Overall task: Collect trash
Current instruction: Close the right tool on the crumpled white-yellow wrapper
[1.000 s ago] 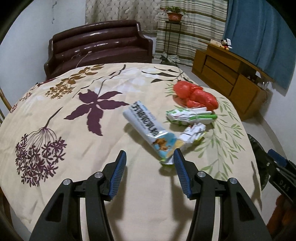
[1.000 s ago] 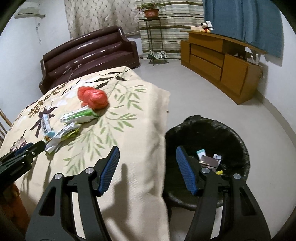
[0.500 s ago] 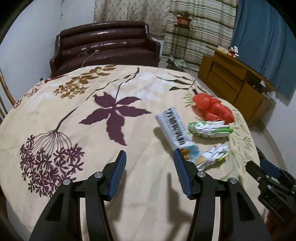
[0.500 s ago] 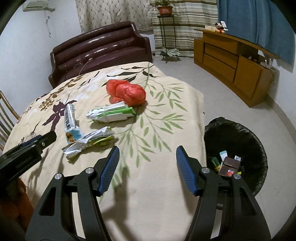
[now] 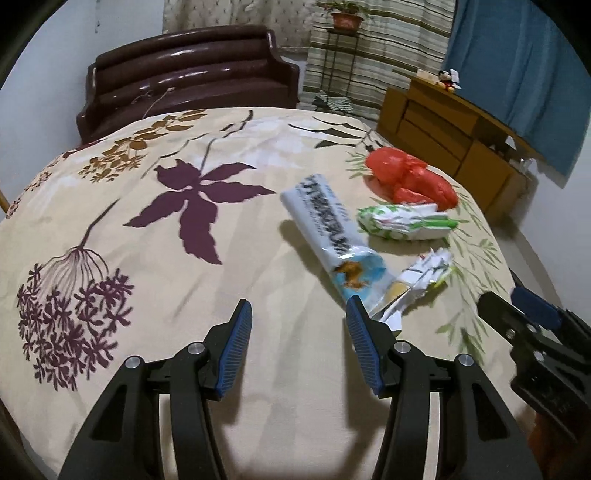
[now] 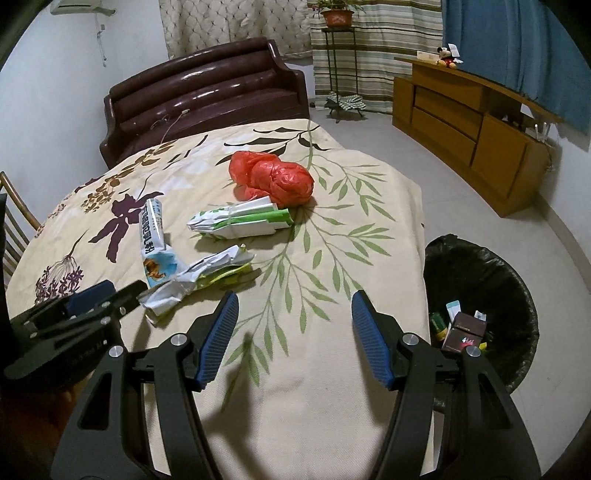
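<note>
This was a home, a living room by the look of it. A dark brown leather sofa [image 6: 207, 92] stood against the white wall, behind a table covered by a cream floral cloth [image 5: 147, 236]. Patterned and striped curtains [image 6: 373, 48] hung at the back beside a blue drape [image 6: 517, 48], with a potted plant [image 6: 336, 14] on a thin metal stand. A wooden sideboard [image 6: 472, 122] ran along the right wall, a small plush toy [image 6: 448, 55] on top. An air conditioner [image 6: 83, 5] was mounted high on the wall, and a wooden chair [image 6: 14, 229] stood at the table's left.
</note>
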`<state>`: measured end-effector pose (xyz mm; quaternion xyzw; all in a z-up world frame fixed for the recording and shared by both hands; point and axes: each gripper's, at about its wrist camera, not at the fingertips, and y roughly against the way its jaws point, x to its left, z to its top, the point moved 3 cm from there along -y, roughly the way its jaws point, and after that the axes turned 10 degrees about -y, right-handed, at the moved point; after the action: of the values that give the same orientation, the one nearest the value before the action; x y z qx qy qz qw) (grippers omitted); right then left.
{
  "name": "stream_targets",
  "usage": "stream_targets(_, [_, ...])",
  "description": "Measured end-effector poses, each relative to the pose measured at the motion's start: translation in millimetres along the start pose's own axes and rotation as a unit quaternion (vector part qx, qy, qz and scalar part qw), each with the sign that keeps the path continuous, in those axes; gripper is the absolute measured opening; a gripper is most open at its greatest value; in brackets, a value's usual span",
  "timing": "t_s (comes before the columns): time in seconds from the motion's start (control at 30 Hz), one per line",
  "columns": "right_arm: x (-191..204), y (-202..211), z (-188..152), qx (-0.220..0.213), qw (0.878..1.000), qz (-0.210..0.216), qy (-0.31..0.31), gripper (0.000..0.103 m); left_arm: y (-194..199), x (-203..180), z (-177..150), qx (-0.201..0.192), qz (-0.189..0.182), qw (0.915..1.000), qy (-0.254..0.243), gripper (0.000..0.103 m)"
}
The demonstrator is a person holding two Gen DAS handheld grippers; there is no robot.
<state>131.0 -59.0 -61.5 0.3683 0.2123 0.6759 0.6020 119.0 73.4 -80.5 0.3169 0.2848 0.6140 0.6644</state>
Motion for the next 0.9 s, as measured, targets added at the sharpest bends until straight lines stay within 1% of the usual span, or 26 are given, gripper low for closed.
stream_targets(0.27, [-2, 1, 2, -0.001, 1.0, 0.0, -0.003, 0.062, 7, -27, -7, 0.0, -0.031, 0.9991, -0.028, 0.053])
stream_targets(0.37, [-1, 2, 3, -0.003, 1.0, 0.001, -0.003, 0.063, 10, -31, -10, 0.002, -0.04, 0.9987, -0.031, 0.053])
stream_targets(0.47, [4, 2, 4, -0.003, 1.0, 0.006, -0.003, 0.069, 13, -24, -12, 0.003, -0.04, 0.9989, -0.023, 0.053])
stream_targets(0.67, [25, -6, 5, 0.004, 1.0, 0.015, 0.003, 0.069, 17, 4, -14, 0.0, -0.017, 0.9999, 0.001, 0.053])
stream_targets(0.8, [40, -20, 2, 0.022, 1.0, 0.013, 0.008, 0.069, 16, 22, -13, -0.001, -0.006, 0.9998, 0.019, 0.053])
stream_targets(0.87, [43, -26, -1, 0.033, 0.999, 0.007, 0.011, 0.067, 16, 27, -12, -0.003, -0.004, 0.9996, 0.027, 0.057])
stream_targets(0.9, [45, -29, -3, 0.039, 0.999, 0.003, 0.016, 0.062, 17, 28, -11, -0.004, -0.004, 0.9996, 0.029, 0.058])
